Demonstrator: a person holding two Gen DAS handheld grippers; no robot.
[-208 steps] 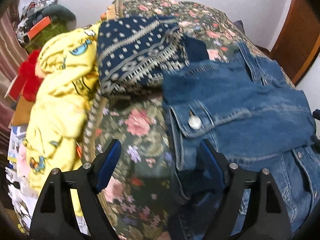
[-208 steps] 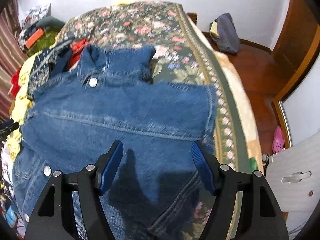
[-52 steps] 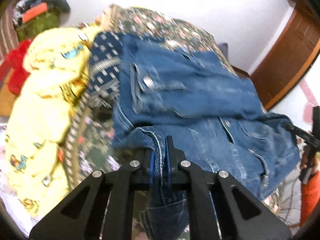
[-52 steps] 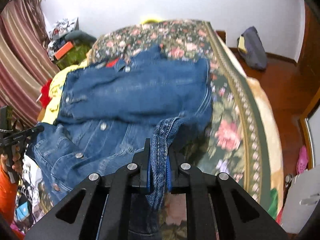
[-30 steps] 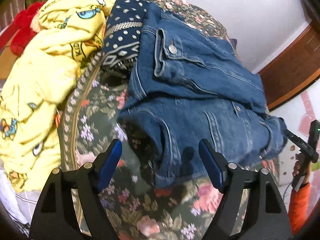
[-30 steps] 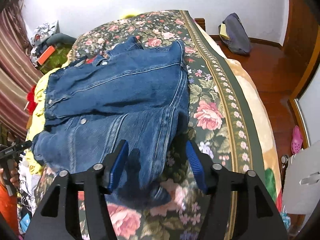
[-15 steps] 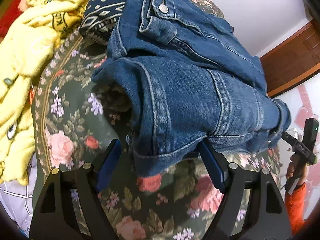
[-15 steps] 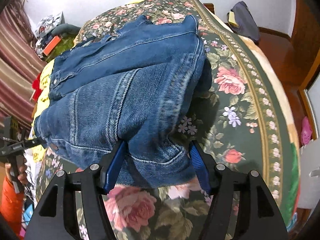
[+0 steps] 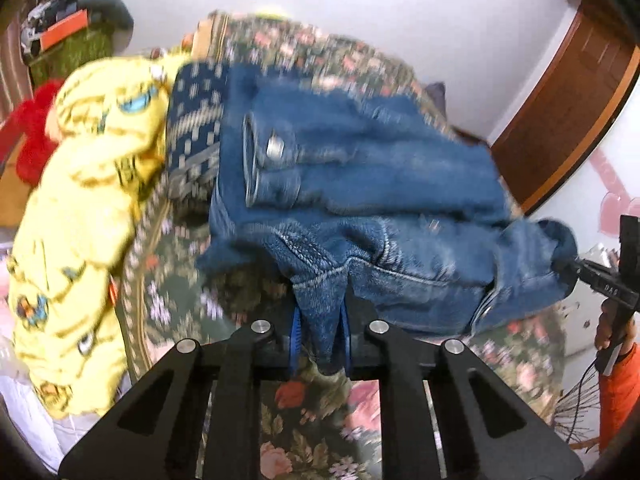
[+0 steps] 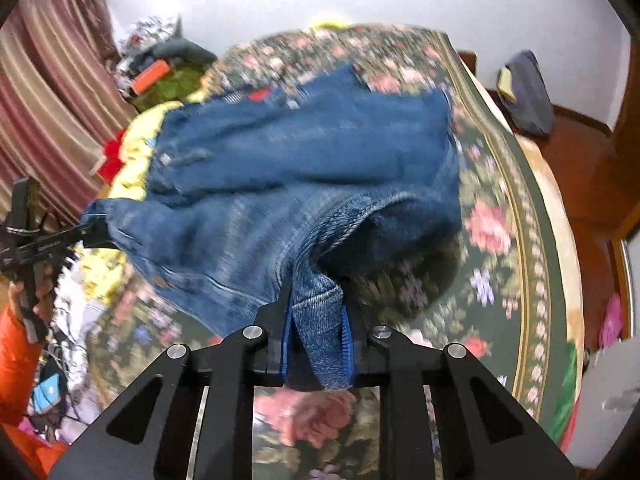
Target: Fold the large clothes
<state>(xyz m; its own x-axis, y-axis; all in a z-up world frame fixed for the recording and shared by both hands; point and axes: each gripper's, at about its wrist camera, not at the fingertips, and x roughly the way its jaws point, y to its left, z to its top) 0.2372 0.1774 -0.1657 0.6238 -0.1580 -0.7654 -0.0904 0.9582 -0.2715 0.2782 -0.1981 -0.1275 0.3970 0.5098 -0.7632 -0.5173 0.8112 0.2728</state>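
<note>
A blue denim jacket (image 9: 360,176) lies partly folded on the floral bedspread (image 9: 168,304). My left gripper (image 9: 320,334) has its jaws closing, and a bunched fold of the jacket's near left edge is pinched between the blue pads. In the right wrist view the jacket (image 10: 304,160) spreads across the bed, and my right gripper (image 10: 318,344) has its jaws closing on the near right corner of the denim, pads pressing on it. Both held corners are raised off the bedspread. Each view shows the other gripper at the jacket's far corner.
A yellow printed garment (image 9: 80,208) and a dark blue patterned cloth (image 9: 194,120) lie left of the jacket. A red item (image 9: 30,136) sits at the far left. Striped curtains (image 10: 44,92) hang on the left, and a wooden door (image 9: 560,120) stands at the right.
Both grippers stood open around the jacket's near folded edge half a second ago. Now both have closed on the denim and lifted the corners up from the bedspread.
</note>
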